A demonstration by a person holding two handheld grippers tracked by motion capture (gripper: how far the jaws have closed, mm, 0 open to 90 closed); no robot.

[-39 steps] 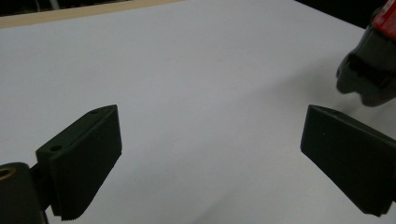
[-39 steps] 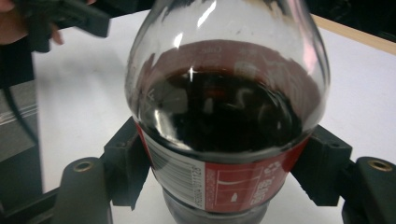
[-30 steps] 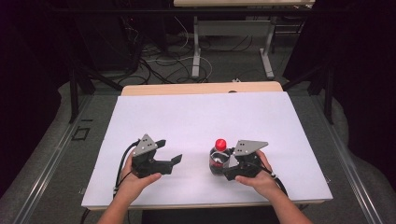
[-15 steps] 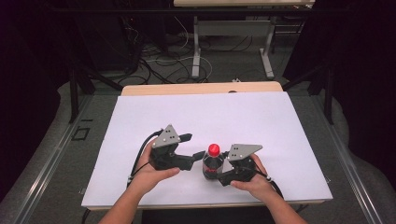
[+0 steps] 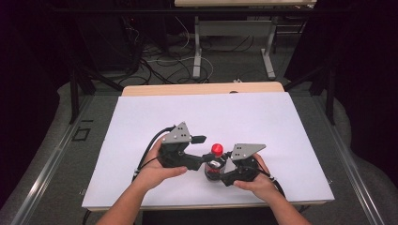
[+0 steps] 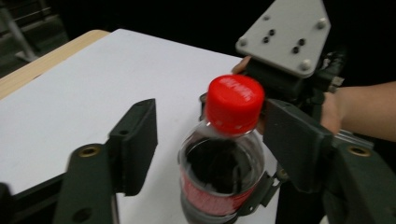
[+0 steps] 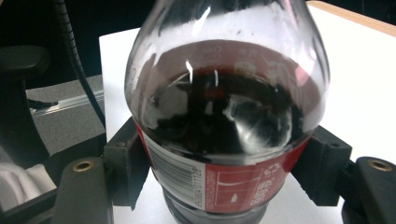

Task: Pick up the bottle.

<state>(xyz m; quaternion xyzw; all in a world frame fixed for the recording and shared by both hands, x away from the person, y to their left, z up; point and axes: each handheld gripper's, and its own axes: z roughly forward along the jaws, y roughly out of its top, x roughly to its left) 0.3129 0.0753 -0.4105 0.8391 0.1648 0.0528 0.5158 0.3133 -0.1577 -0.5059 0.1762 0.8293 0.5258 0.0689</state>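
On the desk [image 5: 141, 122], right tongs [image 5: 224, 172] clamped the cola bottle [image 5: 215, 165]; left tongs [image 5: 202, 157], closing, straddled its red cap [image 6: 234, 100] without gripping.

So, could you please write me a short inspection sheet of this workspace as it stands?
Surface: white table, wooden edge at the far side.
Job's things: bottle of dark drink, upright, red cap on.
Clutter: nothing seen.
Grippers: right gripper shut on bottle at its label; left gripper around the cap, jaws just closing, one not yet touching.
Cables: black cable trails from left gripper.
Surroundings: cables on floor, table legs beyond.
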